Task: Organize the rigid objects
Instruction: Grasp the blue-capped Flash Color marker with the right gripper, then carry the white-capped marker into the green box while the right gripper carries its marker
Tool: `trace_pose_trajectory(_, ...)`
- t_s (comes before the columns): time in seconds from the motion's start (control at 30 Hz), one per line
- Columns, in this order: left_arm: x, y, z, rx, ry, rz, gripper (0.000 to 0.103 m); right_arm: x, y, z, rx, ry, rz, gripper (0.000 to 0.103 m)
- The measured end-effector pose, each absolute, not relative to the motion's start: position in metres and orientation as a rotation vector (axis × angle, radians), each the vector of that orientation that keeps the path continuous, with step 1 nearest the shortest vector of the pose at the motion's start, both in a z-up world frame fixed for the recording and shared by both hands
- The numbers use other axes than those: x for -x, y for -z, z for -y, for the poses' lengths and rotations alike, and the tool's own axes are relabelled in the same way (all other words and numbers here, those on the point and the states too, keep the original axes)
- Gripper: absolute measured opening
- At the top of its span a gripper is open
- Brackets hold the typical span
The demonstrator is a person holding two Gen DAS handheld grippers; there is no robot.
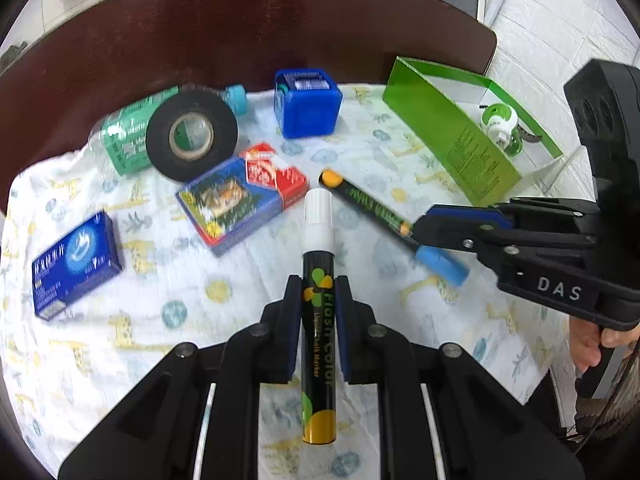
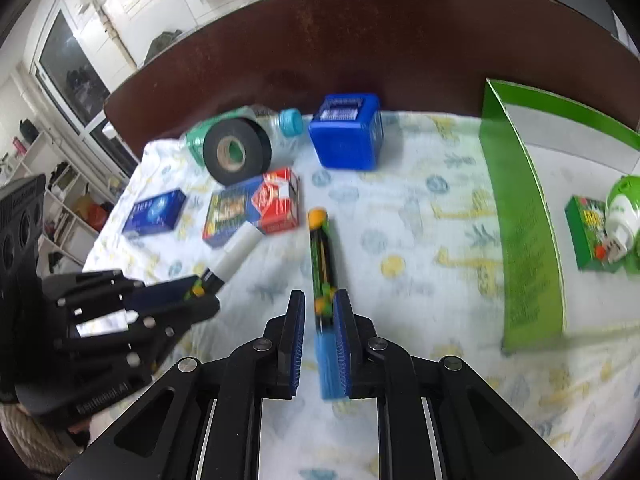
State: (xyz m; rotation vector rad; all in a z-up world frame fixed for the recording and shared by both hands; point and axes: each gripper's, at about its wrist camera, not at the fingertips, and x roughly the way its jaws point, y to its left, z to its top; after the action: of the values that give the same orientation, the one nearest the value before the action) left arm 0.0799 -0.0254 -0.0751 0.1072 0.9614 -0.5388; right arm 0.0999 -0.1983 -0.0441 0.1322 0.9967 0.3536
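Scanning from the left side, I had a small blue box (image 1: 76,262) near the cloth's (image 1: 168,280) edge, its print too blurry to read. Next came a roll of black tape (image 1: 191,134) leaning on a green-labelled bottle (image 1: 128,132), which hid most of the bottle. In front lay a blue-and-red card box (image 1: 244,196), also smeared. Behind it stood a blue cube (image 1: 307,104) by the brown table (image 1: 240,32) edge.

My left gripper (image 1: 318,312) was clamped on the white-capped marker (image 1: 318,280), white cap pointing away; the tail end ran back between the arms. In the right wrist view that gripper hid most of the marker's barrel.

My right gripper (image 2: 320,328) sat narrow around the blue-capped marker (image 2: 323,272), the blue cap against the right pad. Whether the left pad touched, I couldn't tell through the blur. The orange end rested toward the card box.

Far right stood the green bin (image 1: 452,132), its near wall hiding part of a white-and-green plug-in thing (image 1: 498,120) inside. A green packet (image 2: 588,232) showed there too.
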Motion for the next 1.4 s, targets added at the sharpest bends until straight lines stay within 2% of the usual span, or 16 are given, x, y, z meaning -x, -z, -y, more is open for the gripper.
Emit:
trace_pose_trajectory(0.2,-0.073,0.092,0.02,-0.099,0.504,-1.027,0.015,-0.095,0.054,0.204,-0.127,-0.342,-0.996,0.017)
trace_pose_trajectory(0.27,-0.072,0.092,0.021,-0.105,0.492,-1.029,0.015,-0.098,0.053,0.2,-0.096,-0.344,-0.984,0.035)
trace_pose_trajectory(0.3,-0.072,0.092,0.022,-0.113,0.488,-1.026,0.015,-0.102,0.054,0.195,-0.081,-0.346,-0.987,0.053)
trace_pose_trajectory(0.33,-0.071,0.092,0.023,-0.121,0.484,-1.026,0.015,-0.106,0.055,0.192,-0.072,-0.346,-0.986,0.064)
trace_pose_trajectory(0.37,-0.071,0.091,0.023,-0.124,0.482,-1.025,0.015,-0.11,0.057,0.187,-0.056,-0.345,-0.984,0.064)
trace_pose_trajectory(0.4,-0.072,0.091,0.023,-0.125,0.479,-1.025,0.015,-0.114,0.061,0.183,-0.027,-0.337,-0.985,0.064)
trace_pose_trajectory(0.47,-0.073,0.092,0.023,-0.122,0.477,-1.018,0.015,-0.121,0.075,0.175,0.021,-0.319,-1.029,0.033)
trace_pose_trajectory(0.5,-0.074,0.092,0.022,-0.117,0.477,-1.015,0.014,-0.119,0.074,0.172,0.07,-0.29,-0.986,0.018)
trace_pose_trajectory(0.63,-0.079,0.087,0.022,-0.063,0.492,-1.02,0.014,-0.116,0.074,0.173,-0.027,-0.367,-1.004,0.017)
trace_pose_trajectory(0.87,-0.086,0.044,0.054,-0.055,0.549,-0.917,0.014,-0.098,0.031,0.202,-0.141,-0.35,-0.862,0.017)
trace_pose_trajectory(1.1,-0.089,-0.01,0.122,-0.128,0.631,-0.787,0.014,-0.087,-0.02,0.274,-0.252,-0.223,-0.693,0.018)
trace_pose_trajectory(1.4,-0.106,-0.027,0.214,-0.191,0.693,-0.759,0.014,-0.097,-0.023,0.362,-0.381,-0.084,-0.663,0.018)
